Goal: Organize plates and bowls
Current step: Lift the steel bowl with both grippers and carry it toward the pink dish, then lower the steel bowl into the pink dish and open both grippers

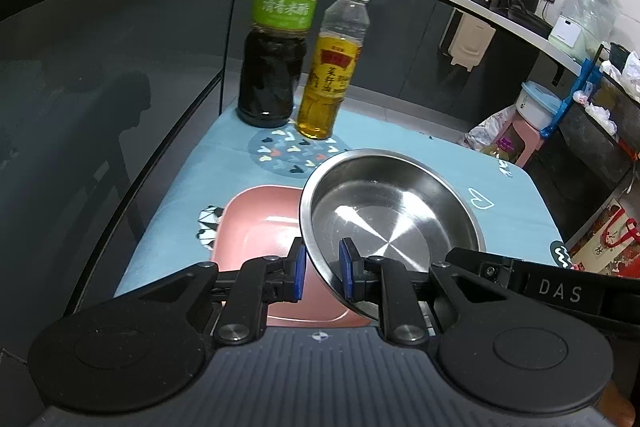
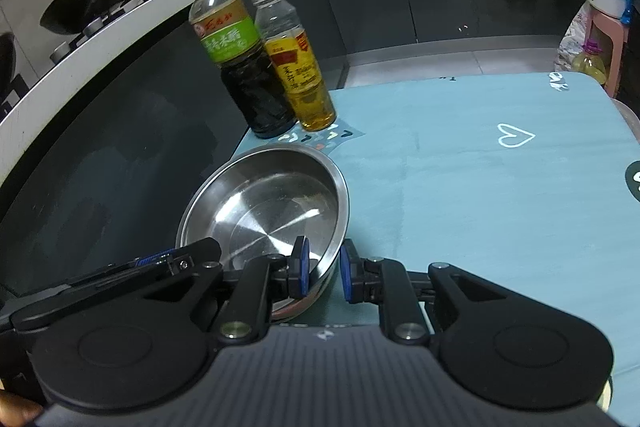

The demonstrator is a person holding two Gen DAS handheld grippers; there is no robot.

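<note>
Left wrist view, centre frame: both grippers' jaws pinch opposite rims of the round stainless-steel bowl [image 1: 394,219], light, rigid, slippery, above the pink square plate [image 1: 256,227].

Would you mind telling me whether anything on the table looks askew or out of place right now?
The steel bowl is tilted, pinched at its rim by both the left gripper and right gripper, partly over the pink plate. Both bottles stand upright; nothing looks spilled.
</note>
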